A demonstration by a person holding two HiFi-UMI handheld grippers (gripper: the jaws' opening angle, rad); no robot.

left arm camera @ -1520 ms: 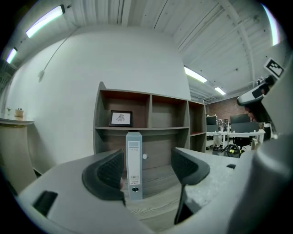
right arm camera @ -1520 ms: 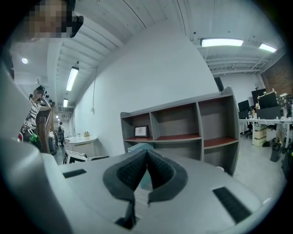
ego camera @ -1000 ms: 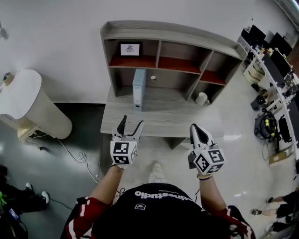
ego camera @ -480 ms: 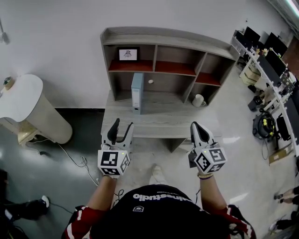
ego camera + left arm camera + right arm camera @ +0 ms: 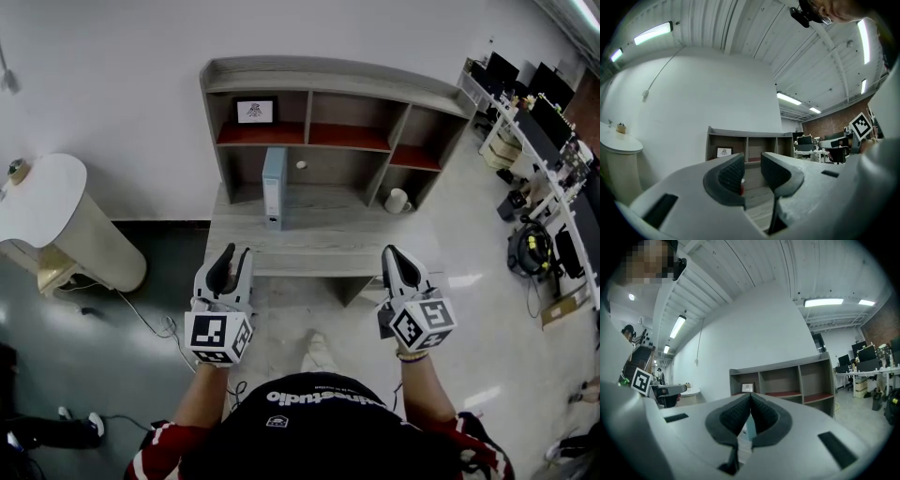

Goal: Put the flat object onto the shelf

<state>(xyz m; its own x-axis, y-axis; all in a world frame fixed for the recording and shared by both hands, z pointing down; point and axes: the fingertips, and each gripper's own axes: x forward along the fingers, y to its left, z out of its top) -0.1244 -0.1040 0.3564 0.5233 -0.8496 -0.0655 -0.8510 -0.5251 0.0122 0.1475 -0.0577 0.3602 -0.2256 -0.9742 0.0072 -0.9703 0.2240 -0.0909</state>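
A light blue binder (image 5: 274, 187), flat and narrow, stands upright on the grey desk (image 5: 319, 246), in front of the shelf unit (image 5: 309, 136) with red-floored compartments. My left gripper (image 5: 230, 257) hovers short of the desk's front left edge. Its jaws are closing to a narrow gap, and nothing is between them (image 5: 752, 165). Off the desk's front right edge my right gripper (image 5: 392, 256) is shut and empty, its pads touching (image 5: 750, 401). Both grippers are well short of the binder.
A framed picture (image 5: 255, 111) sits in the top left compartment, and a small white object (image 5: 301, 165) in the one below. A white mug (image 5: 401, 200) stands at the desk's right. A round white table (image 5: 47, 202) is at left; desks with monitors (image 5: 534, 122) at far right.
My left gripper has drawn back and to the left, away from the desk edge, and its jaws have narrowed from wide open. The right gripper has stayed put.
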